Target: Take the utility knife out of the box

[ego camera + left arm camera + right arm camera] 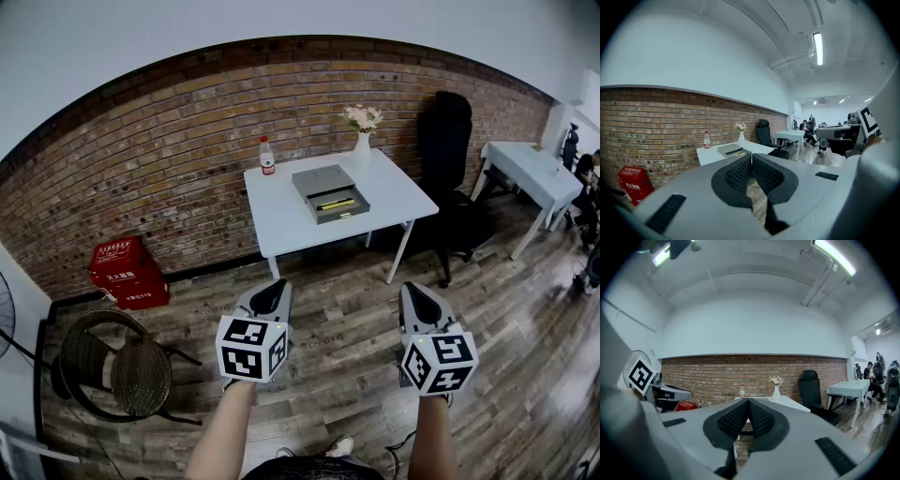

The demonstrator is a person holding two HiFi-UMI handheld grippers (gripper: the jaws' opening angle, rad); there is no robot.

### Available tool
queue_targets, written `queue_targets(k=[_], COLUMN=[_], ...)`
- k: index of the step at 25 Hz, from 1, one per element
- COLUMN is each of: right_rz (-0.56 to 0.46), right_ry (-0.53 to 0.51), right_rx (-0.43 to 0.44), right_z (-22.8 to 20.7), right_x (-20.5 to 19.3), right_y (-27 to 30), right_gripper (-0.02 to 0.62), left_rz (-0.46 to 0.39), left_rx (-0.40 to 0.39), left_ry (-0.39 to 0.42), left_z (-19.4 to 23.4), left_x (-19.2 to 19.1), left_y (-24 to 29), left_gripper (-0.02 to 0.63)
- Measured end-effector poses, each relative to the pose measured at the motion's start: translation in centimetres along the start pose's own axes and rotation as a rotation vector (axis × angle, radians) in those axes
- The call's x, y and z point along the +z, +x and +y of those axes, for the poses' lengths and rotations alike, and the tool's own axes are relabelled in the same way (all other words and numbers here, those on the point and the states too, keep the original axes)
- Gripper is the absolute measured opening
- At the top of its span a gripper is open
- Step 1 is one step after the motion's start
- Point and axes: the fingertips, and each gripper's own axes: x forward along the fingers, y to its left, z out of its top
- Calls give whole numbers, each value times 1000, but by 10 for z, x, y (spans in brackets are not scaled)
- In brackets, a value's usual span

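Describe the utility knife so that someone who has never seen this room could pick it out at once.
Before the brick wall stands a white table, and near its middle lies an open grey box. The utility knife lies in the box's front half: a slim yellow bar. It is the only yellow thing on the table, unlike the red-labelled bottle and the white vase behind.

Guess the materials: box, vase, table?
Box: matte grey, flat even panels; cardboard or plastic, can't tell. Vase: smooth plain white, probably ceramic. Table: flat matte white top, likely laminate or painted board; thin white legs look like metal.
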Motion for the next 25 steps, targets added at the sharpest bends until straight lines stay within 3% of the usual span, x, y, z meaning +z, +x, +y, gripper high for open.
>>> queue_targets(k=[19,25], right_rz=[5,13], right_ry=[24,30], right_rx=[51,49], right_z=[-54,-68], right_x=[-8,-16], right_y=[-2,3], right_gripper=[18,18], left_rz=[-5,6], left_rx=[8,-7], left_ry=[-34,-31], left_z=[-50,-57], left_x=[1,-2], left_y=[33,50], left_gripper=[32,89])
